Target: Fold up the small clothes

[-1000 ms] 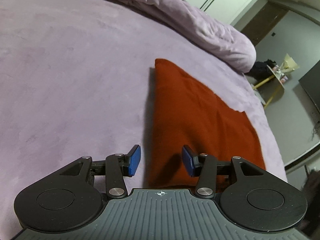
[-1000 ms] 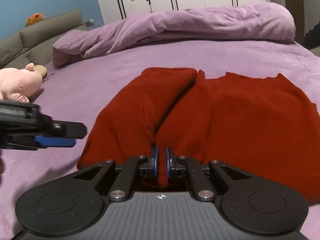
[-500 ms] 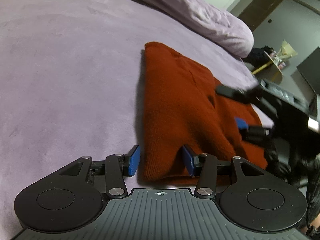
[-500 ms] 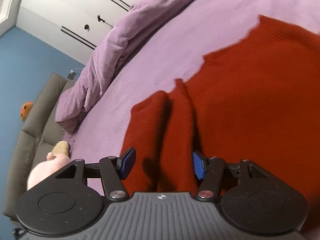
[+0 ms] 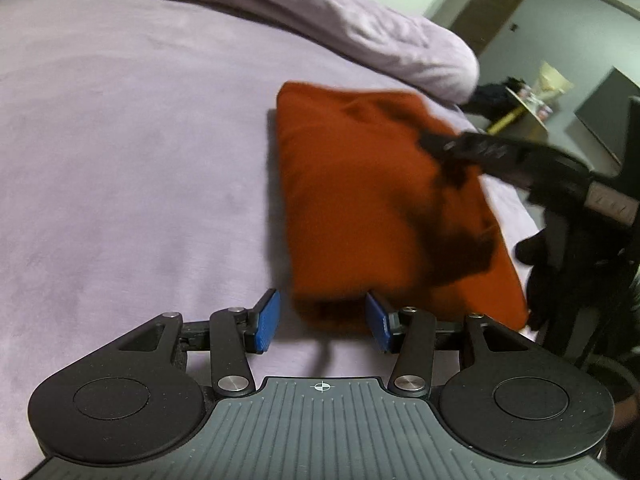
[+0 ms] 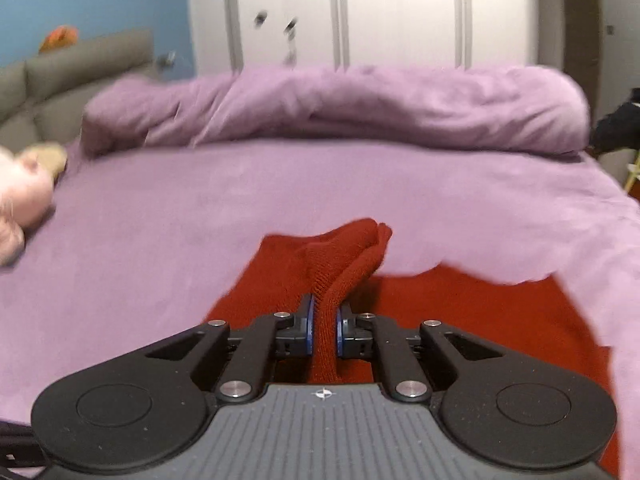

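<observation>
A rust-red knitted sweater (image 5: 360, 184) lies partly folded on the lilac bed. In the left wrist view my left gripper (image 5: 322, 320) hangs open at the sweater's near end, whose corner lies between the blue pads (image 5: 267, 320) without being squeezed. My right gripper (image 6: 325, 328) is closing its jaws, and a raised fold of the red sweater (image 6: 344, 264) is pinched between its pads. From the left wrist view the right gripper (image 5: 432, 142) shows blurred over the sweater's right side, held by a dark-gloved hand (image 5: 560, 248).
A rumpled lilac duvet (image 6: 340, 108) runs along the far side of the bed (image 5: 120, 140). A pink doll (image 6: 20, 200) lies at the left by a grey headboard (image 6: 72, 68). White wardrobe doors stand behind. A small yellow-legged side table (image 5: 524, 108) stands past the bed's right edge.
The right gripper opened, moved over the sweater, then shut on a fold and lifted it. The left gripper shifted slightly along the sweater's near end, still open.
</observation>
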A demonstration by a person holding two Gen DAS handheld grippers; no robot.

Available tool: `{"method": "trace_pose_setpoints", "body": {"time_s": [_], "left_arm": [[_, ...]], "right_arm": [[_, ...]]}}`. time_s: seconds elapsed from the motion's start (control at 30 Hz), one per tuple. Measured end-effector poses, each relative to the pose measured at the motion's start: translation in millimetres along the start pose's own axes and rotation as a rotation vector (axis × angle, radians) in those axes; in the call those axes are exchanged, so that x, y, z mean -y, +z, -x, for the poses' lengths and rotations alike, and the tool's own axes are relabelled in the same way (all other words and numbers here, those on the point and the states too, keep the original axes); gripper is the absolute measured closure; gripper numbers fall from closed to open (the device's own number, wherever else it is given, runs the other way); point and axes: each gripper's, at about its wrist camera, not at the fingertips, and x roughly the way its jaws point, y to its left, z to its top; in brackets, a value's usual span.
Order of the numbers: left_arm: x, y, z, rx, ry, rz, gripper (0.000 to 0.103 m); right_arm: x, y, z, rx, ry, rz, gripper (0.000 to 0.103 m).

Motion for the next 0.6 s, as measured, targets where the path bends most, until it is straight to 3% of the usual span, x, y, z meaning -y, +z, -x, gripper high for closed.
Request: {"method": "trace_pose_setpoints", "body": {"time_s": [0.13, 0.3, 0.37, 0.47, 0.5, 0.6], "left_arm": [[16, -3, -20, -0.045, 0.025, -0.034, 0.053], [26, -1, -35, -0.052, 0.032, -0.034, 0.052], [29, 0, -36, -0.059, 0.021, -0.023, 0.054], [31, -1, -38, -0.066, 0.026, -0.040, 0.054], [32, -1, -39, -0.067, 0.032, -0.048, 0.054], [36, -1, -44, -0.076, 0.036, -0.051, 0.054]], "right_arm": [[42, -5, 22, 0.036, -0.103, -0.055, 0.094], [95, -40, 10, -0.080, -0.187, -0.108, 0.094], [113, -52, 4, -0.108, -0.152, -0.167, 0.092], [134, -53, 6, -0.118, -0.050, -0.315, 0.080], [143, -53, 6, -0.130, -0.013, -0.388, 0.070], [158, -57, 2, -0.124, 0.060, -0.535, 0.062]]}}
